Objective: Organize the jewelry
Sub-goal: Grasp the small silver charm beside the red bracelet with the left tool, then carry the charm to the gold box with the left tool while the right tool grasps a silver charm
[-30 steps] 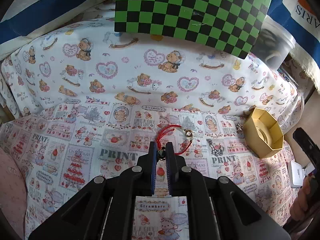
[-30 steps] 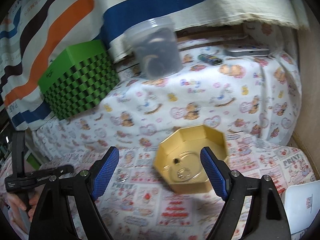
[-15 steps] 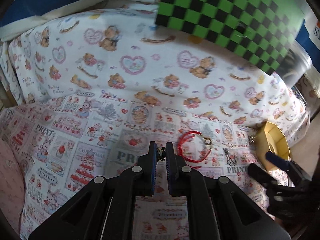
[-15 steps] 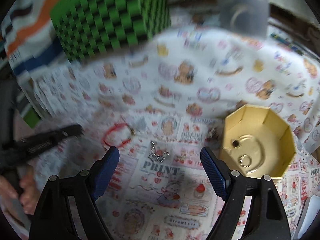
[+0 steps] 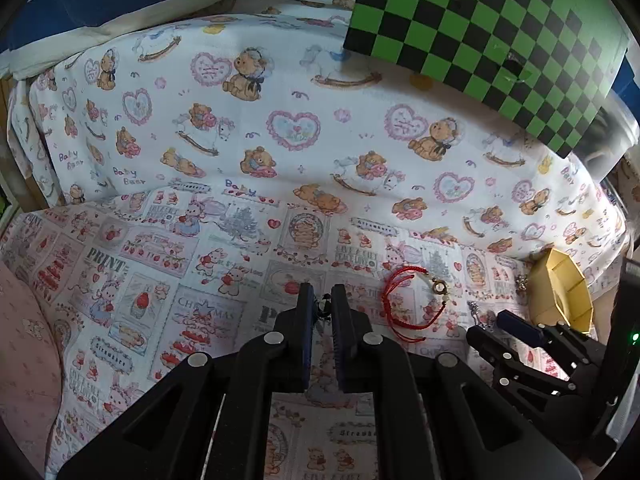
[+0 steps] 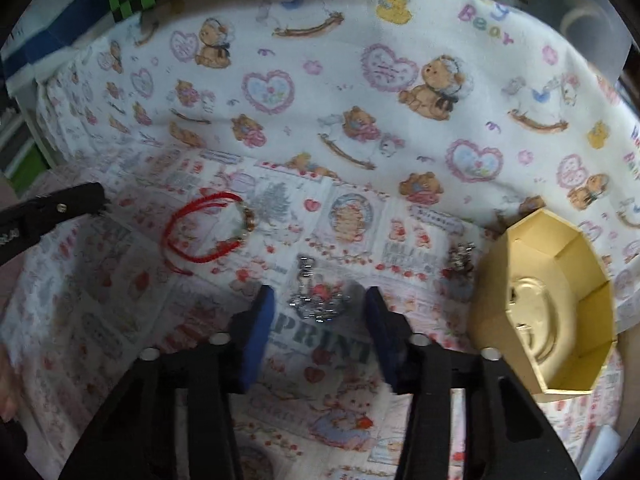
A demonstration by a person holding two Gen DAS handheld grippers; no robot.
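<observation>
You have lots of open room on the printed cloth (image 5: 168, 264) to the left of the red string bracelet (image 6: 204, 236). To the right it is crowded: the gold box (image 6: 548, 312) stands there, with a small silver piece (image 6: 460, 260) just beside its wall, and the silver chain (image 6: 316, 300) lies between them and the bracelet. At the back, the green checkered box (image 5: 500, 20) and a clear tub (image 6: 588, 24) block the way.
</observation>
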